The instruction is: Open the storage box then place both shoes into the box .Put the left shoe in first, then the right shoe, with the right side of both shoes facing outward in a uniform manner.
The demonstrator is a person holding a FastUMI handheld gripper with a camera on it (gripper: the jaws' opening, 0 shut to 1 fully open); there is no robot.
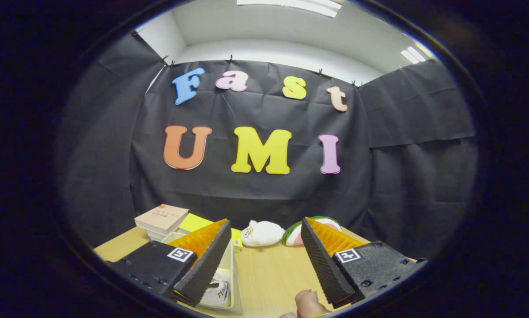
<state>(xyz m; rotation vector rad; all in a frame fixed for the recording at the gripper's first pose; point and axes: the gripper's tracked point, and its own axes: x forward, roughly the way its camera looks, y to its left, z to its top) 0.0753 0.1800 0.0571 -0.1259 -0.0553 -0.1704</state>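
- Gripper view: You are holding the gripper [264, 229] up over a wooden table [269, 269]. Its two fingers are standing wide apart, and they are holding nothing.
- The storage box [229, 282], pale and with its top open, is sitting at about 8 o'clock from the gap between the fingers, partly hiding behind the left finger [207, 260].
- A shoe [218, 291] with white and dark parts is lying inside the box, just beside the left finger.
- A stack of books [160, 221] is resting at 10 o'clock, beyond the box, with a yellow sheet [194, 223] next to it.
- A white plush toy [262, 233] is lying at 12 o'clock, beyond the fingertips.
- A watermelon slice toy [293, 234] is touching the plush toy on its 3 o'clock side.
- Your fingertip [308, 304] is peeking up at 5 o'clock, beside the right finger [324, 260].
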